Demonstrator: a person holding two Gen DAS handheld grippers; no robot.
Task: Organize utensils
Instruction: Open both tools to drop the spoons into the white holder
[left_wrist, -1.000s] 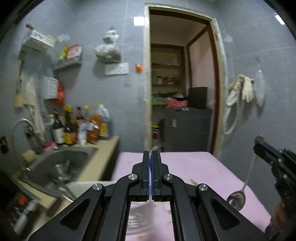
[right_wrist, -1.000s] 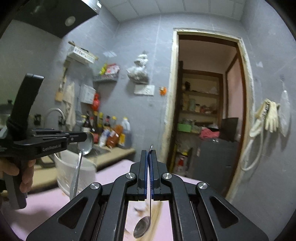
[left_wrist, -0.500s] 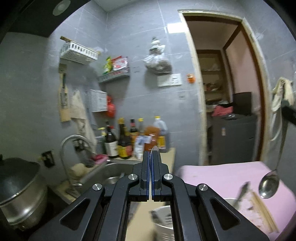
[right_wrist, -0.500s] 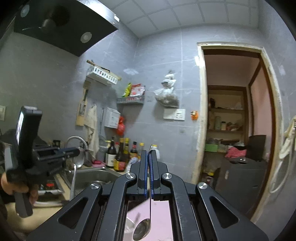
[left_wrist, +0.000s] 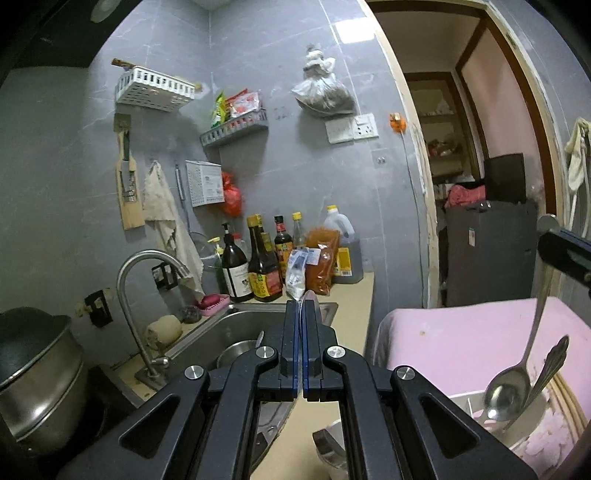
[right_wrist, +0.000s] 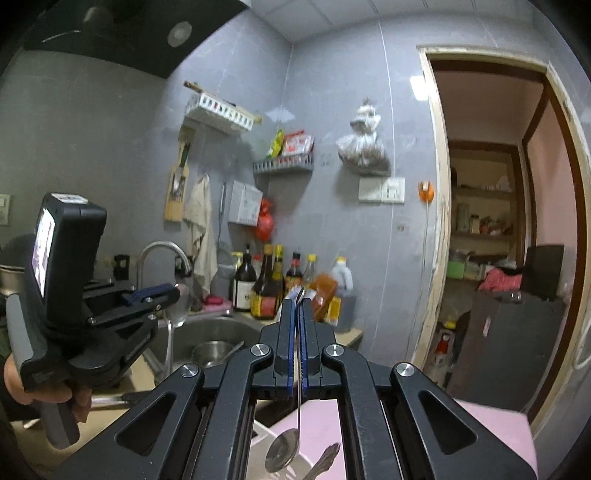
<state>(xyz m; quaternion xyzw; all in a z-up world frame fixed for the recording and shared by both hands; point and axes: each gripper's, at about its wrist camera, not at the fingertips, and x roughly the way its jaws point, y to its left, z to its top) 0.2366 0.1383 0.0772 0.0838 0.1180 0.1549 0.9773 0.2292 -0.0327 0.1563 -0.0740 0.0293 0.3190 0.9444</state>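
My left gripper (left_wrist: 300, 306) is shut on a metal spoon whose bowl edge (left_wrist: 306, 300) pokes out above the fingertips; in the right wrist view the left gripper (right_wrist: 166, 295) holds that spoon (right_wrist: 176, 306) bowl up, handle hanging down. My right gripper (right_wrist: 297, 301) is shut on a second spoon (right_wrist: 284, 448) that hangs bowl down over a white utensil holder (right_wrist: 264, 439). The left wrist view shows this spoon (left_wrist: 508, 387) just above the holder (left_wrist: 465, 400), beside a utensil handle (left_wrist: 550, 365) standing in it.
A steel sink (left_wrist: 225, 332) with a tap (left_wrist: 147, 266) and a bowl (left_wrist: 236, 350) lies ahead left. Sauce bottles (left_wrist: 264, 266) line the counter's back. A large pot (left_wrist: 33, 373) stands at far left. A pink-covered table (left_wrist: 461, 336) is at right, a doorway (left_wrist: 480, 184) beyond.
Both grippers have swung left toward the sink side and tilted up. The right gripper's spoon has come down closer to the utensil holder. Both stay shut on their spoons.
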